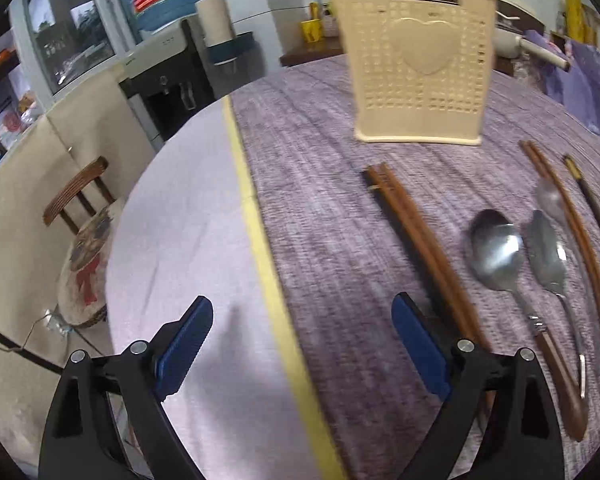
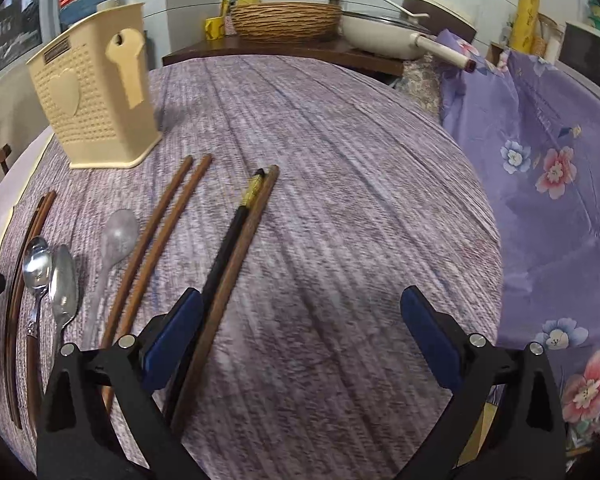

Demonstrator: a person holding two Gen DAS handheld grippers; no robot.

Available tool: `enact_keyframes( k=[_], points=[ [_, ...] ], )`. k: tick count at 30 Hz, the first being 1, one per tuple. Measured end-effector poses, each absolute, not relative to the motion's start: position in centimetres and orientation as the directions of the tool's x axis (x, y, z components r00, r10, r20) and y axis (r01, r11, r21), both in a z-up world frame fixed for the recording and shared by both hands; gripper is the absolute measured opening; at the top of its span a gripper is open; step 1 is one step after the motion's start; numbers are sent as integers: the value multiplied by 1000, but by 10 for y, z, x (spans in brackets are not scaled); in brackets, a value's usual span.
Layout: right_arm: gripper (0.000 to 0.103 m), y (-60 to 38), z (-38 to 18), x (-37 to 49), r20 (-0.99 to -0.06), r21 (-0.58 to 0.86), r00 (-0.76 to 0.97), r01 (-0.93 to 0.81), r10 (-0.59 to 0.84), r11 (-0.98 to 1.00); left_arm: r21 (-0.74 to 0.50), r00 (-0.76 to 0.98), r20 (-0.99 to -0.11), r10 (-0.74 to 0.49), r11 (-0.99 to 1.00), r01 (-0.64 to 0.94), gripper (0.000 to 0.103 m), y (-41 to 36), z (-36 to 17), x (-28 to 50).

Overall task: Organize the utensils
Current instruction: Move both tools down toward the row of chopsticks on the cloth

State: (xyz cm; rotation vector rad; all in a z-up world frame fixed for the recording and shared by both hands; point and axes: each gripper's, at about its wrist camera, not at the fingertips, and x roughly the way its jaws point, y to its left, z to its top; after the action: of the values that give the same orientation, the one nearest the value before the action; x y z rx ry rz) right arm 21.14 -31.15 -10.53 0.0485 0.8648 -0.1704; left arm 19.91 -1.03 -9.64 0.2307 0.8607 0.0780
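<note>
Cream utensil holder [image 2: 96,108]: upright near the far left edge of the purple mat [image 2: 340,184]. Utensils laid in a row on the mat's near left part: brown chopsticks [image 2: 156,240], black chopstick [image 2: 228,240] touching a brown one, three spoons [image 2: 64,284]. Left gripper [image 1: 300,356]: spread wide, empty, over the mat's left edge. Right gripper [image 2: 300,344]: spread wide, empty, above the mat.
</note>
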Motion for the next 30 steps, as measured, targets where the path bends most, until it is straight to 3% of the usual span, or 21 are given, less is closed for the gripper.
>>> enact_keyframes(
  k=[5,12,18,23,28,30],
  points=[
    [98,-319,-101,212,-750,-12,648,186,-132,982,154,677,-726,123,988,-14,89,1,-83,198],
    [98,-308,-105,216,-757,-26,642,155,-121,987,202,663,-744,87,974,99,90,-40,-94,203],
    [98,-313,-105,214,-757,-50,638,160,-142,986,226,641,-754,144,973,48,90,-24,-100,203],
    [98,-318,-102,218,-752,-20,648,159,-120,987,160,646,-753,122,987,1,89,-5,-89,204],
    [81,-314,-102,230,-758,-21,642,154,-116,988,134,635,-765,103,991,1,88,-8,-90,212],
    [79,-315,-104,236,-768,-15,630,163,-116,986,125,628,-772,101,992,-6,86,-7,-92,213]
  ],
)
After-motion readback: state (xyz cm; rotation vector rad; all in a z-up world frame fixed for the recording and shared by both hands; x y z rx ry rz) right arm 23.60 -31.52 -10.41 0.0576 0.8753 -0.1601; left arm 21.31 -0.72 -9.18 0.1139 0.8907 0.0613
